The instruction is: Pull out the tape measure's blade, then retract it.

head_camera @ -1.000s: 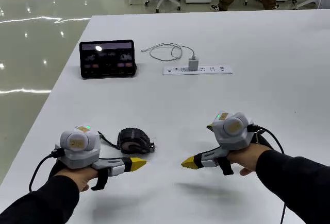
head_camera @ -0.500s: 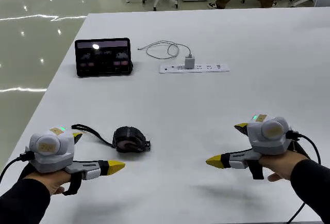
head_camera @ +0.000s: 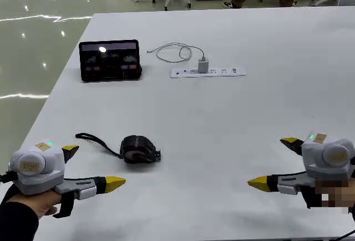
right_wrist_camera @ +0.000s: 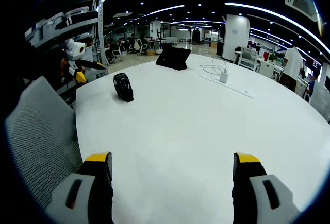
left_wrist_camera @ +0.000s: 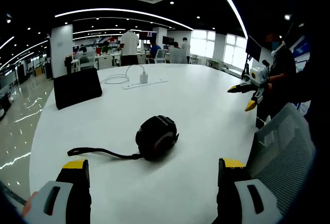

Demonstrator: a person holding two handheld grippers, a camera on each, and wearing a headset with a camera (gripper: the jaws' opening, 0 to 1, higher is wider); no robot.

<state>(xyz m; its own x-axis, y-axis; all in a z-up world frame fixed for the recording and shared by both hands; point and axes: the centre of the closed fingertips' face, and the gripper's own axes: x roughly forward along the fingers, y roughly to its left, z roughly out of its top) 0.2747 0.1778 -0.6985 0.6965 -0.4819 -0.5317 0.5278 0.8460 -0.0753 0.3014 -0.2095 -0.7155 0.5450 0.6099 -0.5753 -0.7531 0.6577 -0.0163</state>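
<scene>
Nearest the viewer, the left gripper (head_camera: pixel 92 166) and the right gripper (head_camera: pixel 273 161) hover over the near edge of the white tabletop (head_camera: pixel 222 124), well apart. Both have their yellow-tipped jaws spread wide and hold nothing.

Just beyond the left gripper lies the black, round-cased tape measure (head_camera: pixel 138 149), resting on the table. Its thin black wrist strap (head_camera: pixel 91 139) trails away to the left. The blade appears fully wound in, and a small projection at the case's right side is probably the end hook.

The case looks rigid and compact, likely dense for its size, and apt to slide on the smooth top unless it is clamped. A sound hold would be one gripper across the case's flat sides and the other pinching the hook. The blade should be thin, springy and slick, and its spring return calls for a controlled release.

Farther off stand a dark propped tablet (head_camera: pixel 109 61) and a white power strip (head_camera: pixel 207 73) with a looped white cable (head_camera: pixel 175 52).
</scene>
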